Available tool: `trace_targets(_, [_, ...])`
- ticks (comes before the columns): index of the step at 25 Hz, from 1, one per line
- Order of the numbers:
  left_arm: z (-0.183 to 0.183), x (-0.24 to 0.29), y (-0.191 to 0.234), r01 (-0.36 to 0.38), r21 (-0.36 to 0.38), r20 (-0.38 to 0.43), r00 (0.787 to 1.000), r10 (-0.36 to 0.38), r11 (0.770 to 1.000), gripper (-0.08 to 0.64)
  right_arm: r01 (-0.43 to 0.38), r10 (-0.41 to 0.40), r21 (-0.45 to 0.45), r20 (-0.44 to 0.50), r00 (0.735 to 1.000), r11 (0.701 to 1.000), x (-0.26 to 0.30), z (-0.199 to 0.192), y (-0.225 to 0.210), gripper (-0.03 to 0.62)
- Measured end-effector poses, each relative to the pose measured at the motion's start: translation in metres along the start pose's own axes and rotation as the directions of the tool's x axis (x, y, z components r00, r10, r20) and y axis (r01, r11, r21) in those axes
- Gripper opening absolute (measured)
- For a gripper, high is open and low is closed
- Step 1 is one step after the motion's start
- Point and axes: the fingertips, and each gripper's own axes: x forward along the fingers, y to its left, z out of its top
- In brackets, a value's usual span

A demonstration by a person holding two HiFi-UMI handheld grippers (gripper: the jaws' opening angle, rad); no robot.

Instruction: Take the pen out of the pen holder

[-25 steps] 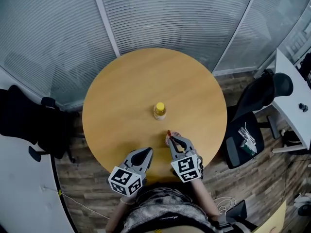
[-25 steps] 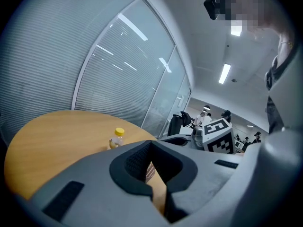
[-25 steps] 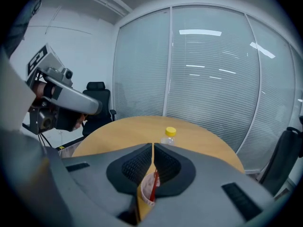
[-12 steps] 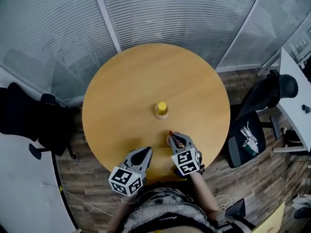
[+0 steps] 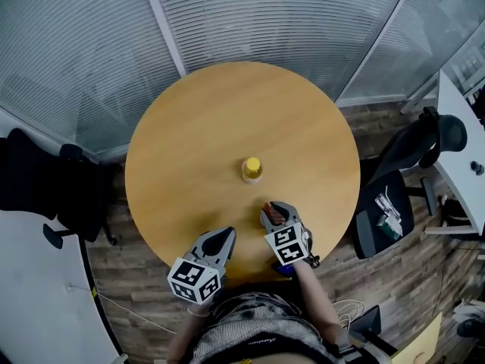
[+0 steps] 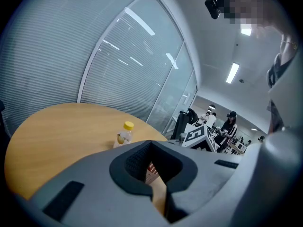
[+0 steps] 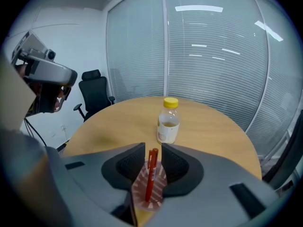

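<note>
One red pen [image 7: 151,174] stands in the pink striped pen holder [image 7: 161,181], near your edge of the round wooden table [image 7: 218,131]. Your right gripper [image 7: 153,149] brackets the pen's top, its jaws slightly parted with a thin gap on each side, not clamped. Just beyond stands a yellow-capped bottle [image 7: 168,122]. Your left gripper [image 6: 151,142] hovers alongside, jaws pressed together, holding nothing.

the left gripper [image 5: 227,233] was held close in front of the body, pointing forward, its jaws closed tip to tip. the right gripper [image 5: 275,208] reached slightly further forward, jaws a little apart, with the right forearm [image 5: 313,298] stretched behind it.
</note>
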Motion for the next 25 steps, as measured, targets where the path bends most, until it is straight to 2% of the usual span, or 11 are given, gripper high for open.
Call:
trace_targets(8, [0.002, 0.001, 0.007, -0.003, -0.004, 0.004, 1.000, 0.003, 1.000, 0.005, 0.018, -0.020, -0.028, -0.080, 0.997, 0.999, 0.019, -0.007, -0.002, 0.100])
trace_targets(16, [0.002, -0.003, 0.007, -0.009, -0.004, 0.014, 1.000, 0.009, 1.000, 0.005, 0.032, -0.031, 0.006, -0.072, 0.997, 0.999, 0.013, -0.011, -0.007, 0.077])
trace_targets(19, [0.001, -0.006, 0.004, -0.006, -0.003, 0.016, 1.000, 0.006, 1.000, 0.005, 0.034, -0.032, 0.034, -0.045, 0.998, 0.999, 0.006, -0.010, -0.008, 0.077])
trace_targets(25, [-0.002, -0.008, 0.000, 0.004, 0.000, 0.018, 1.000, -0.004, 1.000, 0.005, 0.019, -0.029, 0.124, 0.079, 0.996, 0.992, -0.021, 0.007, -0.012, 0.077])
